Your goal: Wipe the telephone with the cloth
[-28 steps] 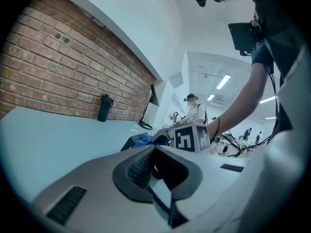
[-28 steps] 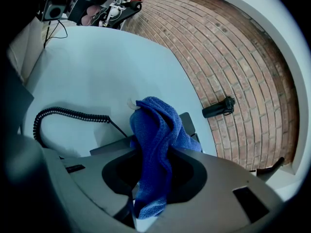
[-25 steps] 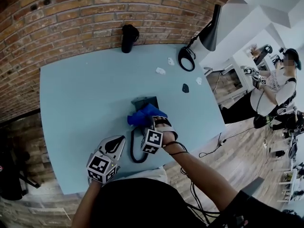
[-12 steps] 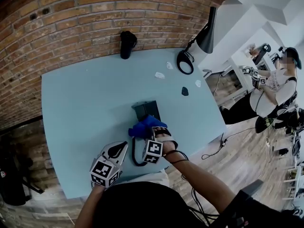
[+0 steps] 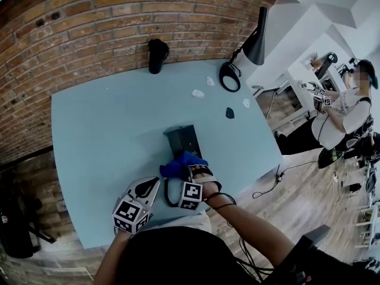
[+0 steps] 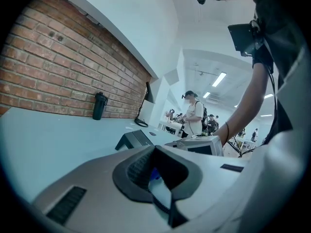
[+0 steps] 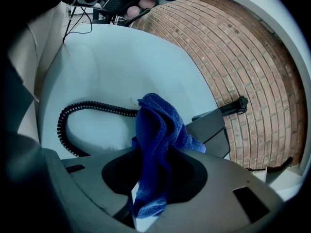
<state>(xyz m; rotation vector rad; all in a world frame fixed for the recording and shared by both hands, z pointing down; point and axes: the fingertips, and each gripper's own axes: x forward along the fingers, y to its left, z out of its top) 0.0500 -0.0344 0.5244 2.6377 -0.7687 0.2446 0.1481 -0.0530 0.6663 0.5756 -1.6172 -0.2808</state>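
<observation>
Telephone (image 5: 183, 139): dark wedge-shaped base on the pale blue desk (image 5: 101, 123), about midway across and toward the near edge. Its coiled cord (image 7: 73, 111) loops over the desk on the near side.

Cloth (image 7: 156, 135): blue, bunched, right at the telephone's near end (no view shows clearly whether it touches).

Right gripper (image 7: 153, 174): jaws closed on the cloth, which stands up out of them in folds.

Left gripper (image 6: 156, 174): beside the right one, to the lower left in the head view, over the desk's near edge. Jaws drawn close, only a slit between them, nothing held.

Farther out:
- black bottle (image 5: 157, 54), upright at the brick wall (image 5: 89, 22)
- black lamp (image 5: 255, 37) at the far right corner
- a few small white scraps (image 5: 198, 93) on the desk near the lamp

Beyond the desk, a person (image 5: 344, 108) stands in the room.
</observation>
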